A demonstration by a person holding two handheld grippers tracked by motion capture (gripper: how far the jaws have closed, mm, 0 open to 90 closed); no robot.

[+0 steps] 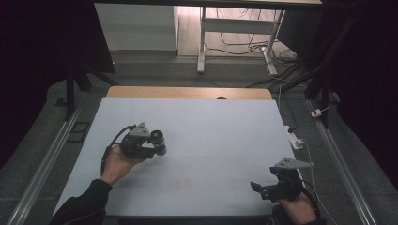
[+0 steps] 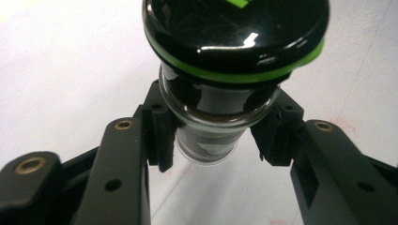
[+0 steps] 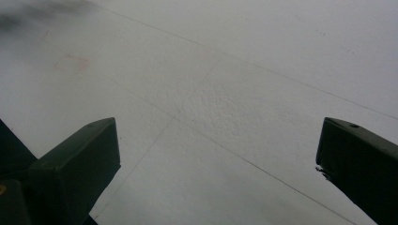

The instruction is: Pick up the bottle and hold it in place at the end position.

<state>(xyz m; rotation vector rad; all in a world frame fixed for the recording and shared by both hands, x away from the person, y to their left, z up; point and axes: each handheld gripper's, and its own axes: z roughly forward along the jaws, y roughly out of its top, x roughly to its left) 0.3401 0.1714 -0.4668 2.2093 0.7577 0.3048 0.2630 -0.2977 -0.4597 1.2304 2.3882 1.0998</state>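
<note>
Toward the left side of the counter (image 1: 197, 122), about midway between its near and far edges, your left claw (image 1: 157, 143) is clamped on a small dark jar (image 1: 158, 140). From the high view the jar sits at the claw's tip, pointing toward the counter's middle, with your left hand (image 1: 117, 164) wrapped around the grip behind it and the grey three-cornered plate on top. Whether the jar touches the counter or is lifted just off it, you cannot tell from above.

Looking along your left claw (image 2: 216, 136), both black pads press the jar (image 2: 220, 108) on opposite sides of its glass body, below the neck. The jar has a glossy black lid (image 2: 234, 33) with a bright green band around its rim, and its contents look dark. The pale counter surface (image 2: 70, 70) lies behind it.

Near the counter's right front corner, your right claw (image 1: 257, 187) is held in your right hand (image 1: 295, 204), its tips pointing left toward the counter's middle. Its jaws stand wide apart with nothing between them; in the right gripper view the claw (image 3: 218, 154) frames bare white counter (image 3: 234, 93) crossed by thin seam lines, with a faint reddish mark (image 3: 70, 63) toward the upper left.

The two claws are well apart from each other.
</note>
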